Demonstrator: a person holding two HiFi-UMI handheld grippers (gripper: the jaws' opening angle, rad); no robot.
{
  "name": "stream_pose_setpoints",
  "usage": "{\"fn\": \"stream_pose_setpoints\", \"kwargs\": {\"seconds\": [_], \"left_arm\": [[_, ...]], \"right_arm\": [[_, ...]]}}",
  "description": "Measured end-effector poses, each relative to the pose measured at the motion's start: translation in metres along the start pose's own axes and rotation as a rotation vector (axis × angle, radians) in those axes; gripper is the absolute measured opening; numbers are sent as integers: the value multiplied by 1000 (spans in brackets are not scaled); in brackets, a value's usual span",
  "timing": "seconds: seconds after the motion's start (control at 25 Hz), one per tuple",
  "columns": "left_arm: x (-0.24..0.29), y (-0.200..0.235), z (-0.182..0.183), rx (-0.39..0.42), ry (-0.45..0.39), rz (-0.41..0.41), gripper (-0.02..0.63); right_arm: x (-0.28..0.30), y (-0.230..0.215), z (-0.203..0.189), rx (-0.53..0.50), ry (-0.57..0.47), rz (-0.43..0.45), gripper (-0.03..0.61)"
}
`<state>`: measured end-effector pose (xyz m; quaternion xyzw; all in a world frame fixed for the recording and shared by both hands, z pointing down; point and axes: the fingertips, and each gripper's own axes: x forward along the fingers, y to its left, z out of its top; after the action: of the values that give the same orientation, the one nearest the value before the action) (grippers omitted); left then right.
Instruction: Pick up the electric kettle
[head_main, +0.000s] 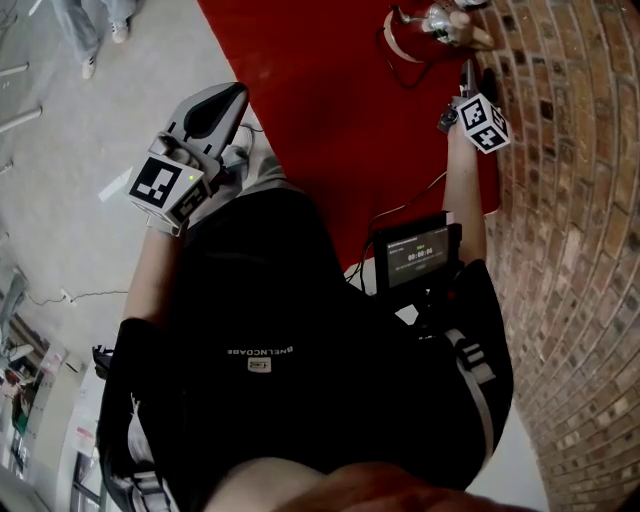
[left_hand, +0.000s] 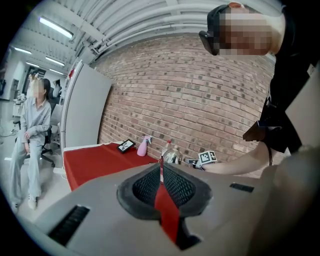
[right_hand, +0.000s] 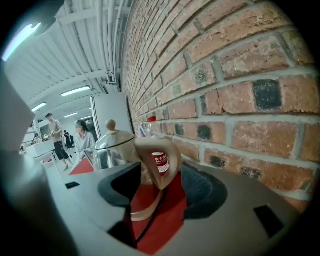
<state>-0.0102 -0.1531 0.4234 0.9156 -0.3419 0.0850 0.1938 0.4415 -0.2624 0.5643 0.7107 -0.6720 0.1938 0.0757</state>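
Observation:
A steel electric kettle (right_hand: 111, 149) with a tan handle (right_hand: 161, 159) stands on the red table (head_main: 330, 120) close to the brick wall (right_hand: 225, 90). In the head view the kettle (head_main: 436, 20) is at the top right. My right gripper (right_hand: 161, 174) is open, and the handle stands between its jaws without either pad pressing on it. In the head view the right gripper (head_main: 466, 72) points at the kettle from below. My left gripper (head_main: 228, 100) hangs off the table's left edge. In its own view the left gripper (left_hand: 161, 167) is shut and empty, far from the kettle (left_hand: 173, 156).
Farther along the wall are a pink spray bottle (left_hand: 144, 146), a red-capped bottle (left_hand: 167, 144) and a small framed screen (left_hand: 126, 145). A cable (head_main: 405, 205) trails over the red cloth. A person (left_hand: 31, 135) sits beyond the table's far end.

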Motion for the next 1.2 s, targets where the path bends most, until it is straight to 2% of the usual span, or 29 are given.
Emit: {"fn": "stream_pose_setpoints", "kwargs": {"seconds": [0.6, 0.92, 1.04, 1.12, 1.2], "left_arm": [[-3, 3, -4, -39, 26, 46, 6], [-11, 2, -8, -20, 37, 60, 7], [-11, 5, -9, -24, 35, 69, 6], [-10, 7, -11, -24, 40, 73, 8], [-9, 7, -12, -23, 43, 71, 6]], "right_arm": [[50, -21, -2, 55, 0, -8, 250], [64, -34, 5, 121, -27, -5, 261], [69, -33, 6, 116, -26, 2, 218], [70, -29, 4, 88, -19, 5, 149], [70, -28, 3, 78, -18, -4, 137]]}}
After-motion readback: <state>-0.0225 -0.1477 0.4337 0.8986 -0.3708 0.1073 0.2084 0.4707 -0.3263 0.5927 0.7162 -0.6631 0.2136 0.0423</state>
